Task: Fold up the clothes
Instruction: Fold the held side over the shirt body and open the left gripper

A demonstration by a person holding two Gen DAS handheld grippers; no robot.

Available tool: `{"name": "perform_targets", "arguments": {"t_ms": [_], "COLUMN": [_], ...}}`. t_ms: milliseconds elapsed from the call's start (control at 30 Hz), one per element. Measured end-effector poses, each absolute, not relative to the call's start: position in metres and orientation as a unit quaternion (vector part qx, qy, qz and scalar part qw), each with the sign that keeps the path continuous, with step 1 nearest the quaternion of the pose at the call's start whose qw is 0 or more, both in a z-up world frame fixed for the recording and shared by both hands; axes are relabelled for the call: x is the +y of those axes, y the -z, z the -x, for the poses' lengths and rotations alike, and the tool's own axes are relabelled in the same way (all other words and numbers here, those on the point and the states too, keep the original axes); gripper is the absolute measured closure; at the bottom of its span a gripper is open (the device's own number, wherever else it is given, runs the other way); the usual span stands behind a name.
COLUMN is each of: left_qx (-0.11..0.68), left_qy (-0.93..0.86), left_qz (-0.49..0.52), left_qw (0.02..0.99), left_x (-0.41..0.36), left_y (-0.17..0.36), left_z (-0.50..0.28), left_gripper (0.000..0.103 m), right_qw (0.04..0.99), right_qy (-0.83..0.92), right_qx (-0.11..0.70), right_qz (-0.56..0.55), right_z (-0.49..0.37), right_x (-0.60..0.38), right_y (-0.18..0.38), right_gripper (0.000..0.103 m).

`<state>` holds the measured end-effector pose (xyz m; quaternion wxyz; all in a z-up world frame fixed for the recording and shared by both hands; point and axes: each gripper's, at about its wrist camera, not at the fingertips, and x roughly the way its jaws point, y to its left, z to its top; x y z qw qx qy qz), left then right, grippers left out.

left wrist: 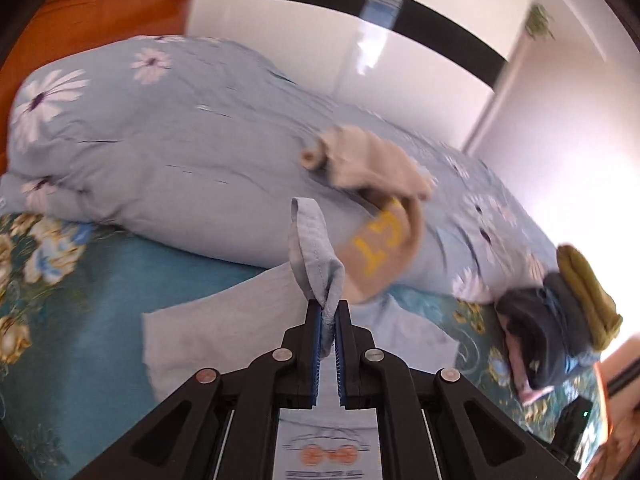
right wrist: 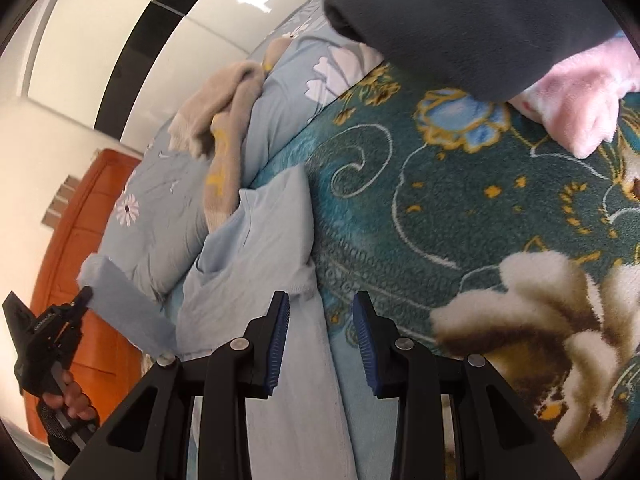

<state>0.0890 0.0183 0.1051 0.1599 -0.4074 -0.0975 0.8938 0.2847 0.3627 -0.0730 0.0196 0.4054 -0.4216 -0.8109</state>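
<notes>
The left gripper (left wrist: pixel 329 312) is clamped on a hem of the light blue T-shirt (left wrist: pixel 224 332), a loop of cloth standing up from between its blue pads. The rest of the shirt lies spread on the teal floral blanket (left wrist: pixel 80 300), its far edge touching the rolled, daisy-printed blue duvet (left wrist: pixel 160 140). A beige garment with yellow lettering (left wrist: pixel 380 240) drapes down the duvet onto the shirt. Open blanket lies to the shirt's left.

From the right wrist view, the person's hand (right wrist: pixel 70 400) grips the left tool's handle low at the left, lifting a shirt sleeve clear of the bed. The right gripper (right wrist: pixel 322 344) hovers with its jaws apart and nothing between them, straddling the shirt's right edge. To its right the blanket is bare up to a dark garment (right wrist: pixel 460 20) lying on a pink fleece (right wrist: pixel 580 104).
</notes>
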Motion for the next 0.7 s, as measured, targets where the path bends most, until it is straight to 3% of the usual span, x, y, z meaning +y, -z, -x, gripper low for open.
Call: {"name": "perform_targets", "arguments": {"t_ms": [267, 500, 567, 633, 700], "left_qx": [0.004, 0.058, 0.048, 0.035, 0.023], "left_qy": [-0.848, -0.815, -0.804, -0.795, -0.796], "left_qz": [0.488, 0.534, 0.55, 0.562, 0.56], "left_qw": [0.207, 0.217, 0.22, 0.225, 0.23], "left_x": [0.148, 0.195, 0.193, 0.187, 0.176], "left_y": [-0.04, 0.005, 0.009, 0.01, 0.005], "left_z": [-0.092, -0.104, -0.105, -0.106, -0.108], "left_gripper": [0.096, 0.093, 0.086, 0.062, 0.051], "right_qw": [0.024, 0.023, 0.021, 0.02, 0.022], "right_qy": [0.793, 0.782, 0.779, 0.778, 0.78], "right_qx": [-0.458, -0.474, -0.476, -0.477, -0.472], "right_qz": [-0.401, -0.404, -0.407, -0.409, -0.411], "right_z": [-0.283, -0.282, -0.282, -0.281, -0.28], "right_x": [0.375, 0.38, 0.381, 0.382, 0.381], "right_y": [0.081, 0.087, 0.089, 0.09, 0.089], "right_gripper": [0.069, 0.069, 0.069, 0.069, 0.069]}}
